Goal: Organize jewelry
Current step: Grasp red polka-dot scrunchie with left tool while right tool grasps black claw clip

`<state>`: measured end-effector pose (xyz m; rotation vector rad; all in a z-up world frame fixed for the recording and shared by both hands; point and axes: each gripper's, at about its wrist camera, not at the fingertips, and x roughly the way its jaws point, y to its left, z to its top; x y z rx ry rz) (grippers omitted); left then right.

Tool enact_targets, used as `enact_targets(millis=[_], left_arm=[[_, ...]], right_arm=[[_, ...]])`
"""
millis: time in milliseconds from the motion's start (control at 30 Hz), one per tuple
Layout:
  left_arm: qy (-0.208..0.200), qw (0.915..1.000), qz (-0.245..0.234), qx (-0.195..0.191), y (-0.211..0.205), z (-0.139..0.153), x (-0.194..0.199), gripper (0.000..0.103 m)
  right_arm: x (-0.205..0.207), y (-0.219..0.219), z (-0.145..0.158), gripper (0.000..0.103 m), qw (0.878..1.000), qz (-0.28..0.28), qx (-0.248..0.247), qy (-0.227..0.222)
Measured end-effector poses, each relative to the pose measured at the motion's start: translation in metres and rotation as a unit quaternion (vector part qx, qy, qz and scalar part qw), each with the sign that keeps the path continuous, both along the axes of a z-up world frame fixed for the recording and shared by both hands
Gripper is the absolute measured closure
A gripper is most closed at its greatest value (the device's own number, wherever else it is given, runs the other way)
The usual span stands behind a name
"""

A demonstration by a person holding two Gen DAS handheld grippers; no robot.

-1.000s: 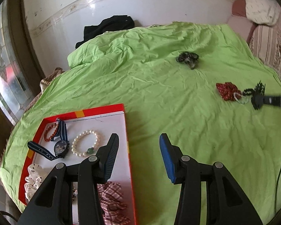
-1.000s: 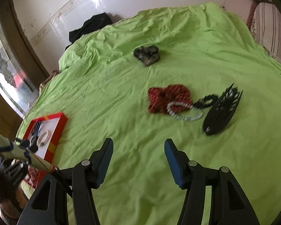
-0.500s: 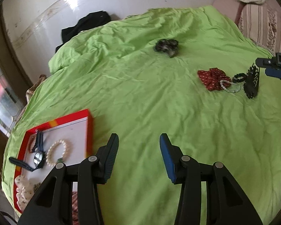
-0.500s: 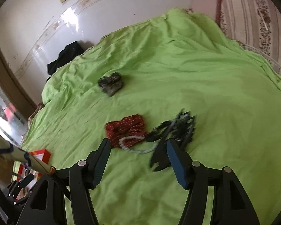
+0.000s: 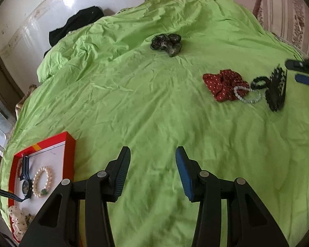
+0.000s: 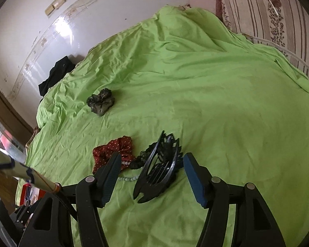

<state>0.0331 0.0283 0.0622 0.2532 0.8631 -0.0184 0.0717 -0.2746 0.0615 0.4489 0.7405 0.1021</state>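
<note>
A bed spread with a green sheet is seen carrying the loose pieces, and a red-rimmed tray already holding a pearl bracelet and a wristwatch is seen at its near left corner. The right gripper is placed nearest the black hair claw clip; its fingers have just been opening and are held apart, the clip lying between them untouched, its long axis running diagonally away from the fingers. The clip is shown as glossy, curved and toothed, resting beside a black scrunchie, a pale bead bracelet and a red dotted scrunchie. The left gripper is held well apart from these, fingers parted and empty.
</note>
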Motion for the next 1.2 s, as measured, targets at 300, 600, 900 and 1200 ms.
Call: enact_targets(millis=[300, 600, 900, 1200], left_arm=[[0.055, 0.992, 0.031, -0.109, 0.009, 0.013, 0.073, 0.059], [0.092, 0.986, -0.025, -0.137, -0.057, -0.011, 0.118, 0.059], [0.139, 0.964, -0.013, -0.226, -0.072, -0.04, 0.162, 0.059], [0.162, 0.9538, -0.034, -0.251, -0.084, -0.046, 0.162, 0.097]], right_arm=[[0.009, -0.027, -0.011, 0.036, 0.998, -0.009, 0.063, 0.013], [0.018, -0.023, -0.024, 0.036, 0.995, 0.024, 0.093, 0.025], [0.034, -0.008, -0.044, 0.036, 0.995, 0.033, 0.082, 0.055], [0.036, -0.002, -0.049, 0.076, 0.994, 0.047, 0.08, 0.065]])
